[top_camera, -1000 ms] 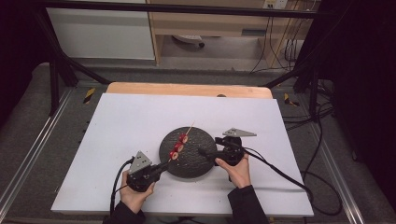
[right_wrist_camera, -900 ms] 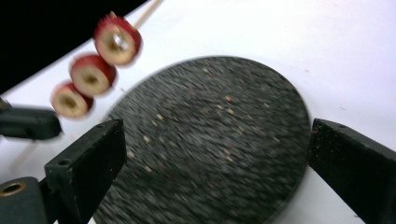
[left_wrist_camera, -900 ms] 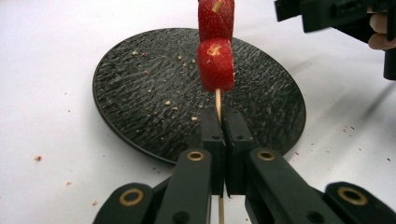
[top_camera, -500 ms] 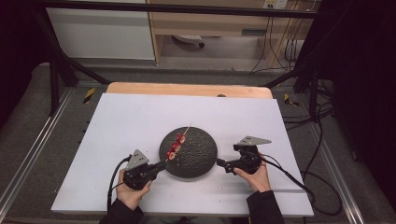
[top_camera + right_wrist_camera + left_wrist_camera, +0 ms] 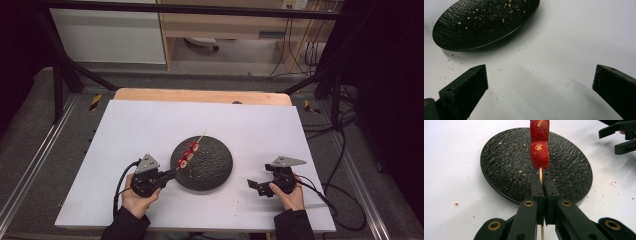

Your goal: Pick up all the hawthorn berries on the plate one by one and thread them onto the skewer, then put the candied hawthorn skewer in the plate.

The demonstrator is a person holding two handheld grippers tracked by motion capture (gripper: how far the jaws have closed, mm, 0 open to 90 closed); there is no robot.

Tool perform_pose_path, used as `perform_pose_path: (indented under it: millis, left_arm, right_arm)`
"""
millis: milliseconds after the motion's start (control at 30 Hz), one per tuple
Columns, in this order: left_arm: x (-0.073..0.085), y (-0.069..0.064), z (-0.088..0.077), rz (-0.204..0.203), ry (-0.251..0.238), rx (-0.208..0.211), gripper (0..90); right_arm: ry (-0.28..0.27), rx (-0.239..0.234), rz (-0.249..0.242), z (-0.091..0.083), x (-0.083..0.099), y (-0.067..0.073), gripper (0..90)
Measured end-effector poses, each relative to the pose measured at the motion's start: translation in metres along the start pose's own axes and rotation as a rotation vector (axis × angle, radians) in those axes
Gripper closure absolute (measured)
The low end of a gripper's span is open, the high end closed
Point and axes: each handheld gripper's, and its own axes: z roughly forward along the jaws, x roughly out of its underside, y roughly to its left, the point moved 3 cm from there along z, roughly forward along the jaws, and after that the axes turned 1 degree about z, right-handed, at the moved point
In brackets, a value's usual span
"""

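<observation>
A thin wooden skewer of red strawberry pieces (image 5: 189, 154) is gripped by the left gripper (image 5: 169, 175) over the round black textured plate (image 5: 212, 170). The right gripper (image 5: 256, 186), fingers spread wide and empty, is held right of the plate; probably another piece must be fetched next.

one plate (image 5: 210, 172), one skewer (image 5: 196, 143), three strawberry pieces (image 5: 188, 154)
</observation>
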Motion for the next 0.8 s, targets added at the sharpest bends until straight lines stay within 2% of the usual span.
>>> perform_pose_path:
  millis: [433,800]
  left_arm:
    - [-0.026,0.0,0.003,0.062,0.068,-0.021,88.3]
    - [-0.045,-0.003,0.02,0.086,0.131,-0.03,88.3]
  right_arm:
    - [0.0,0.003,0.001,-0.008,0.007,-0.005,0.9]
    - [0.003,0.008,0.014,-0.012,0.01,-0.007,1.0]
